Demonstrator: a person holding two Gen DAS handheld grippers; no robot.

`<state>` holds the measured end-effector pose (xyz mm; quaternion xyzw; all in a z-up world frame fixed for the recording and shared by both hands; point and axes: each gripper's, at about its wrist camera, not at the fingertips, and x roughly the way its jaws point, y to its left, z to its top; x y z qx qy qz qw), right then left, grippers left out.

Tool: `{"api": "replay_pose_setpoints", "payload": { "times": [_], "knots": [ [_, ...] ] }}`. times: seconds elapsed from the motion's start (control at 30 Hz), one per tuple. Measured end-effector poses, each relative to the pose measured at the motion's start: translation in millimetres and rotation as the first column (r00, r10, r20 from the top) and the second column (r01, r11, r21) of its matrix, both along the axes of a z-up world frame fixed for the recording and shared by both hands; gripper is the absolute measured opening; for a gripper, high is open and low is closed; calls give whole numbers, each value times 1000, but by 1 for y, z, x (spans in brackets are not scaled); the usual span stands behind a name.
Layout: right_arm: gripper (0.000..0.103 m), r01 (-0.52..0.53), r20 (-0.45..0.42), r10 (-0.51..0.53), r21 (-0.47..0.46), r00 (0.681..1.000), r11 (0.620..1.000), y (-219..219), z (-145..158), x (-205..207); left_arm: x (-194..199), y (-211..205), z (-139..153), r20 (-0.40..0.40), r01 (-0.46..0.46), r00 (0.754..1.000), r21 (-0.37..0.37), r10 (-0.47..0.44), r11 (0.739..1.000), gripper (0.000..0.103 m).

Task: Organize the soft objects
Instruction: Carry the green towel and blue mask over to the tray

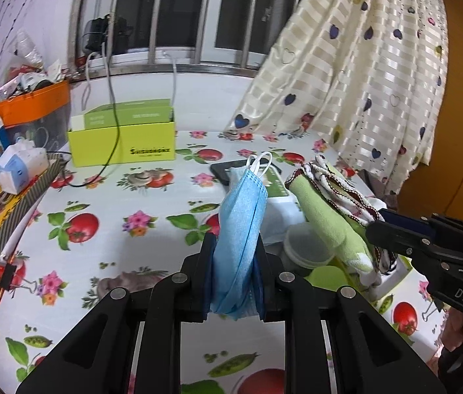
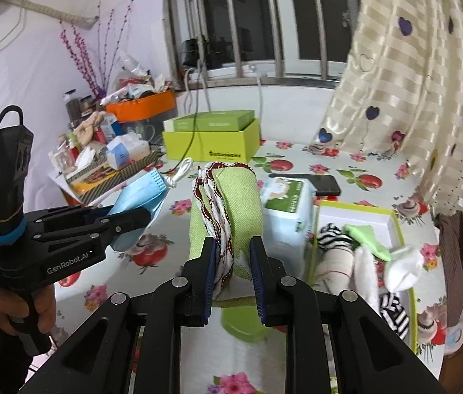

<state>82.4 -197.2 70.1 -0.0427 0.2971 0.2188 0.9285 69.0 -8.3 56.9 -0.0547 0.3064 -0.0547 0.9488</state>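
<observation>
The left claw point(image 1: 235, 246) was clenched on a blue face mask point(image 1: 243, 216), which stood up between its dark pads with the white ear loops point(image 1: 259, 164) at the top, lifted clear of the tabletop point(image 1: 116, 197). The right claw point(image 2: 233, 252) gripped a green cloth point(image 2: 238, 197) folded with a white, dark-trimmed cloth point(image 2: 213, 203), the bundle rising above the pads. The two claws were side by side, the mask to the left of the cloth bundle. Just right of the cloth bundle lay a pack of wipes point(image 2: 289, 197) with a dark phone point(image 2: 313, 182) behind it. On the near right stood a shallow box with a yellow-green rim point(image 2: 395, 223), holding socks: a striped one point(image 2: 333, 236), a green one point(image 2: 366, 234) and a white one point(image 2: 402, 267). Farther back on the flowered tabletop sat a lime-green box point(image 1: 123, 144), and at the far left an orange tray point(image 1: 31, 103) full of clutter. A curtain point(image 1: 362, 82) with hearts hung at the far right.
</observation>
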Motion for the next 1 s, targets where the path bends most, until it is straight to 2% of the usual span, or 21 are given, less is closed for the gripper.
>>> {"api": "replay_pose_setpoints", "payload": {
  "times": [0.4, 1.0],
  "knots": [
    [19, 120, -7, -120, 26, 993, 992, -58, -4, -3, 17, -48, -1, -14, 99, 995, -3, -99, 995, 21],
    [19, 274, -32, -272, 49, 962, 961, -135, -12, 3, 39, -108, 0, -31, 220, 975, -10, -220, 975, 21]
  ]
}}
